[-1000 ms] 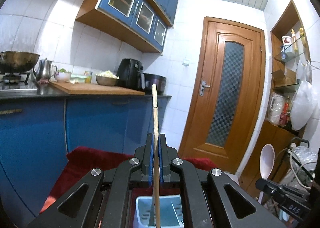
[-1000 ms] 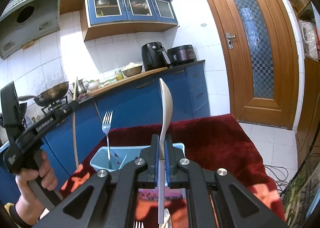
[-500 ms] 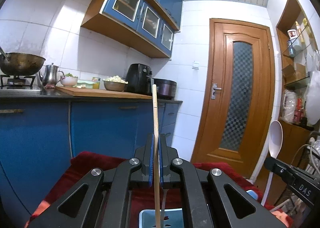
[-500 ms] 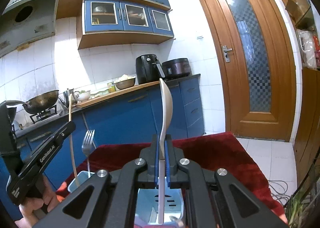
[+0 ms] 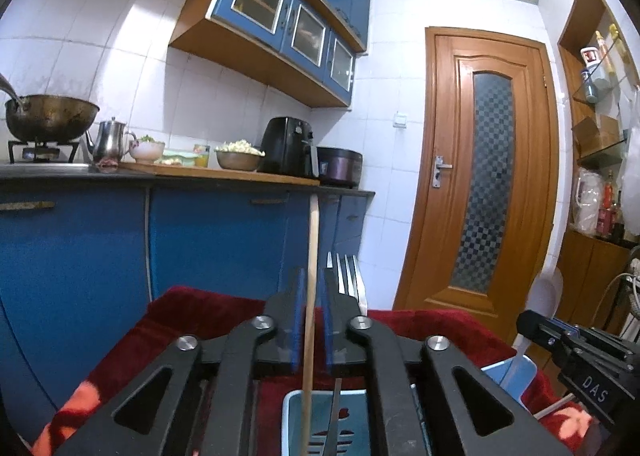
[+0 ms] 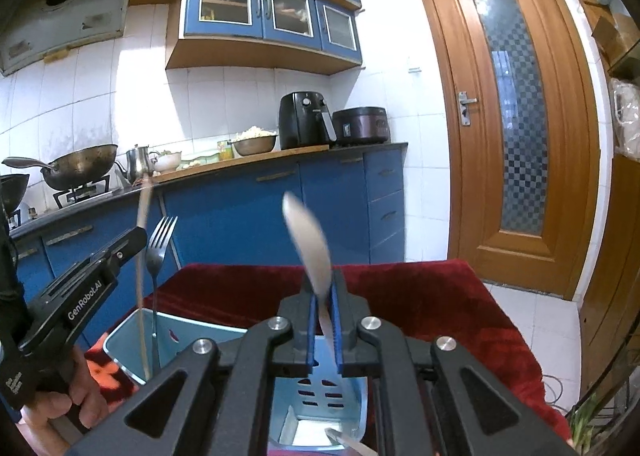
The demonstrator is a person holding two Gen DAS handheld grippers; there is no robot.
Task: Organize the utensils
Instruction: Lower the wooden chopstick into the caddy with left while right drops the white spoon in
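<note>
Both claws are opening right above the light-blue utensil holder [image 6: 132, 340] to drop their loads in: left claw [image 5: 309, 320] releasing the upright wooden chopstick [image 5: 312, 256], right claw [image 6: 323, 320] releasing the tilting white spoon [image 6: 310, 248], beside the fork [image 6: 158, 244] already standing inside.

Both wrist cameras look closely along their jaws toward the kitchen counter [image 5: 240, 176].

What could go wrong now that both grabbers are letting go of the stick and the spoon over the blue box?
1. The spoon already tilts and blurs between the opening right gripper; it might tip past the blue box onto the red cloth.
2. The chopstick stands loose between the opening left gripper and could lean over or knock the fork standing beside it.
</note>
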